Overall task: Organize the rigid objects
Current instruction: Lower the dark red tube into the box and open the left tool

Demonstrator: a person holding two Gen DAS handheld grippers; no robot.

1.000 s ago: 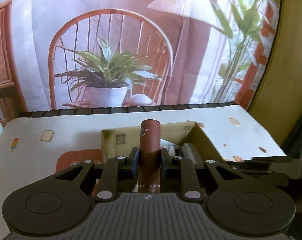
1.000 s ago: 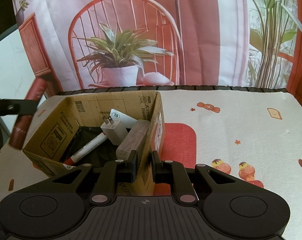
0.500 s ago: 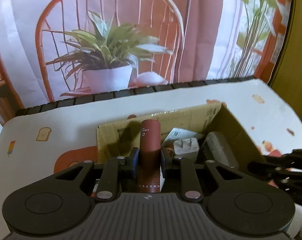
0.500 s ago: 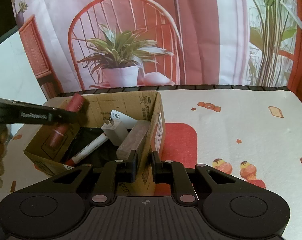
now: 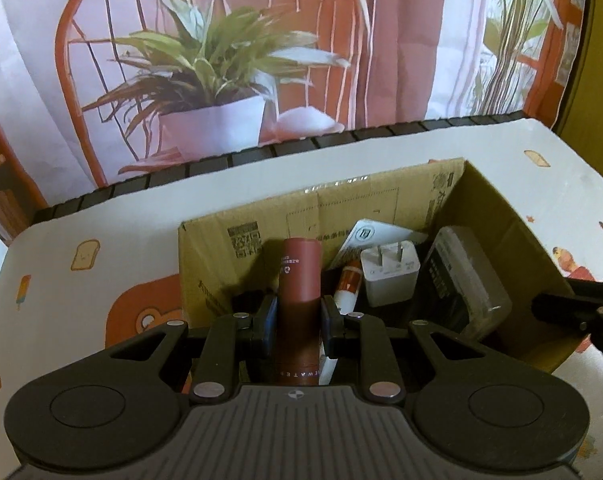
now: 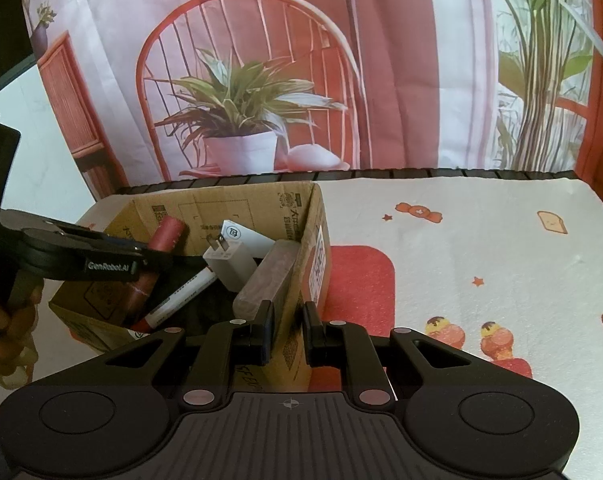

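I am pinching the tube (image 5: 300, 280) in my left gripper (image 5: 299, 316) over the box (image 6: 307, 216), not yet released; charger (image 5: 389, 276), marker (image 6: 181, 294) and case (image 5: 467, 280) are lying inside already. My right gripper (image 6: 288, 330) is clamping the box wall.

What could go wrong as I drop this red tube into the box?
1. The red tube hangs over the marker and white charger; released here, it may land on them and roll or settle crooked.
2. The left gripper is close to the cardboard box; going lower may snag its near wall.
3. The right gripper pinches the box's wall; if it slips, the box could shift.
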